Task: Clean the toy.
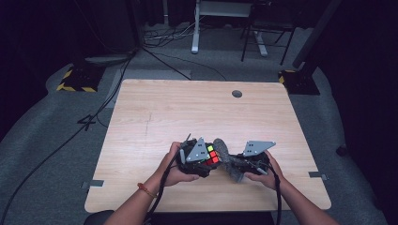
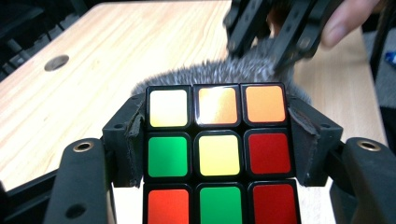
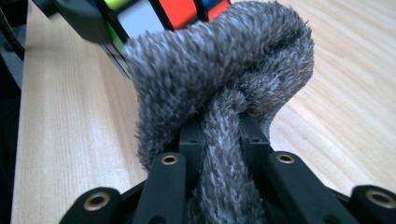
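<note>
Landmark: puzzle cube [image 1: 210, 154], held above the near middle of the wooden table [image 1: 155, 112], just off the surface as far as the high view lets me judge.

Left gripper [image 1: 199, 161]: jaws clamped on the cube's two opposite sides. In the left gripper view the padded jaw faces press flat against the cube [image 2: 217, 154] on either side of its middle row. Face toward that camera: pale yellow, orange, orange across the top row; green, yellow, red in the middle; red-orange, green, red at the bottom.

Right gripper [image 1: 237, 165]: jaws closed on a grey fuzzy cloth [image 1: 227, 159]. In the right gripper view a twisted strand of the cloth [image 3: 219, 98] runs down between the two jaws and is pinched there; the rest bunches into a thick fold above them.

Cloth relative to cube: the fold lies against the cube's far side as seen from the left gripper, its grey pile showing just over the cube's top edge [image 2: 219, 74]. In the right gripper view the cloth touches the cube [image 3: 154, 14] at its lower corner.

Round grommet hole [image 1: 237, 93]: well beyond the cube, near the table's far edge.

Both hands sit close on either side of the cube.
</note>
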Tool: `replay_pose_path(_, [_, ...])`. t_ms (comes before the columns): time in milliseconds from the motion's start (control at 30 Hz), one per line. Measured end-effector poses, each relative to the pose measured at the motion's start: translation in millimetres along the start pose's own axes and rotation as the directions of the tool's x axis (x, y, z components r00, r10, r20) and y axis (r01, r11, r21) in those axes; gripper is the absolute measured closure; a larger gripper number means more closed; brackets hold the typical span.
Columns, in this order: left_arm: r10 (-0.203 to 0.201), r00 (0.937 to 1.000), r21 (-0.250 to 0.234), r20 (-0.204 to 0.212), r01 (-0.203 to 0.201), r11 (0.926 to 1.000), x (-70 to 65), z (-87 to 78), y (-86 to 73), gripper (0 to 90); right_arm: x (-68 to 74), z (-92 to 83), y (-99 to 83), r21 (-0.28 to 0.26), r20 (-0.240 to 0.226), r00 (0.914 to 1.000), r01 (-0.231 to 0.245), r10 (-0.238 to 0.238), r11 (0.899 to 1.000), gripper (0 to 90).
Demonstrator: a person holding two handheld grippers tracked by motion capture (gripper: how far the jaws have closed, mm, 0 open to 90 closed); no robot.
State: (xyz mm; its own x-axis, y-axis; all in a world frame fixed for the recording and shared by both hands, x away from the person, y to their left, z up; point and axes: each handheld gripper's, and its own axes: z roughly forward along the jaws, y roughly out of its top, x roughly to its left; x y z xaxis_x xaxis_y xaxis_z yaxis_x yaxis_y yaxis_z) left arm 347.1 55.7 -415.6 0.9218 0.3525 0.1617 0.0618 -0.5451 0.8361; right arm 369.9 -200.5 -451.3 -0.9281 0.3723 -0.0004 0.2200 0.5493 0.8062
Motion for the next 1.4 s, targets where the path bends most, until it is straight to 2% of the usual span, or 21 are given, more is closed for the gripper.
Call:
replay_pose_path(133, [0.002,1.0,0.006,0.003,-0.002,1.0,-0.6,1.8,-0.8,33.1,2.1,-1.9,2.3,-0.032,-0.007,0.9999,-0.008,0.008,0.999,76.0])
replay_pose_path(200, [-0.001,1.0,-0.002,0.007,0.001,1.0,-0.2,0.4,-0.8,33.0,6.5,-3.9,4.6,-0.04,0.013,0.9998,0.016,-0.016,0.999,76.0])
replay_pose_path(333, [-0.006,1.0,0.0,-0.006,0.006,1.0,2.1,-1.7,-1.2,32.8,8.4,-8.8,6.8,-0.084,0.026,0.9995,0.019,-0.017,0.996,76.0])
replay_pose_path(533, [0.009,1.0,0.036,0.002,-0.009,0.9993,-0.4,6.3,-2.9,32.9,9.2,-15.9,10.7,-0.16,-0.031,0.9995,-0.014,0.009,0.987,76.1])
replay_pose_path(567, [0.014,0.9999,0.048,0.001,-0.014,0.9988,-1.6,8.5,-3.1,32.9,10.4,-15.8,11.8,-0.156,-0.023,0.9997,-0.003,-0.001,0.988,76.0])
replay_pose_path(633, [0.025,0.9997,0.076,-0.003,-0.025,0.9968,-3.8,12.5,-3.4,32.9,15.6,-16.1,14.9,-0.137,0.019,0.9986,0.051,-0.049,0.989,76.0])
replay_pose_path(767, [0.043,0.9991,0.112,0.006,-0.043,0.9928,-7.3,18.6,-4.7,33.0,22.5,-15.8,21.1,-0.13,0.035,0.9952,0.095,-0.091,0.987,76.0])
replay_pose_path(833, [0.036,0.9993,0.095,0.008,-0.036,0.9948,-5.6,16.2,-3.6,33.1,22.0,-15.0,22.0,-0.114,0.043,0.9949,0.096,-0.091,0.989,76.1])
replay_pose_path(900, [0.036,0.9993,0.067,-0.01,-0.035,0.9972,-4.7,11.2,-1.8,33.2,15.9,-13.1,19.4,-0.096,0.051,0.9962,0.075,-0.07,0.993,76.1])
replay_pose_path(1033, [0.02,0.9997,0.017,-0.013,-0.02,0.9997,-2.1,2.3,0.1,33.2,4.9,-6.0,7.3,-0.04,0.066,0.9972,0.037,-0.034,0.999,76.1])
replay_pose_path(1133, [0.016,0.9998,-0.019,-0.013,-0.016,0.9997,-1.7,-1.6,0.8,33.2,1.2,1.0,0.5,0.002,0.055,0.9982,0.024,-0.025,1.0,76.2])
replay_pose_path(1267, [0.005,1.0,-0.047,-0.002,-0.005,0.9989,-1.5,-1.1,0.2,33.2,1.9,0.8,1.1,-0.039,0.018,0.9998,0.014,-0.013,0.999,76.2])
replay_pose_path(1400, [-0.015,0.9997,-0.05,0.019,0.016,0.9986,2.7,-0.5,-4.6,32.6,-0.1,-4.4,0.6,-0.099,-0.021,0.9992,-0.035,0.033,0.994,76.4])
